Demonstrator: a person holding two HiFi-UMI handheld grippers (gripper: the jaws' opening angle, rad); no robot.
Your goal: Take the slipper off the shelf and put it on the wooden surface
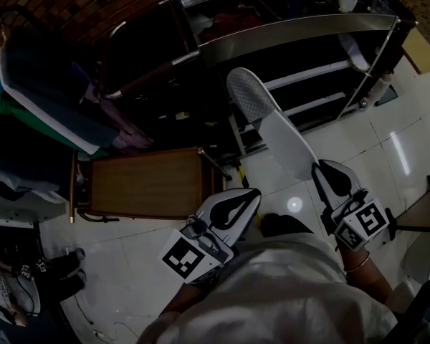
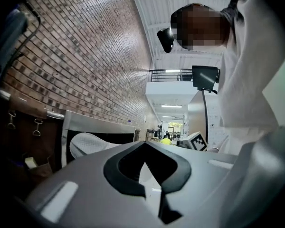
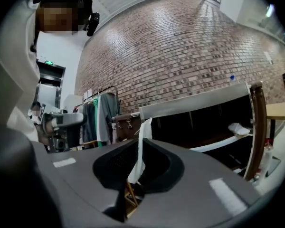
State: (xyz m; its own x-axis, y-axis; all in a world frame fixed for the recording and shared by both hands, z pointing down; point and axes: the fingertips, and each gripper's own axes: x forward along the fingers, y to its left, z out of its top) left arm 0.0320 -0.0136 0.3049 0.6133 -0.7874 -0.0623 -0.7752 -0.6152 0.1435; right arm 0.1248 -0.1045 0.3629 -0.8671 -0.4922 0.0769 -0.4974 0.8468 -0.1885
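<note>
The right gripper [image 1: 319, 167] is pinching the slipper [image 1: 272, 120] by one end, jaws pressed tight on it. It is holding the slipper aloft, clear of the shelf [image 1: 301, 27] at twelve o'clock, likely bound for the wooden surface [image 1: 147, 181] at nine o'clock. The left gripper [image 1: 254, 192] is idling, jaws pressed together and empty.

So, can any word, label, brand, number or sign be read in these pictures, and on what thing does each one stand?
No text here can be read.
Green sign above the doorway, right gripper view: too small to read.
Square markers on the cubes of the left gripper and the right gripper: black-and-white patterns only, no letters or digits.
</note>
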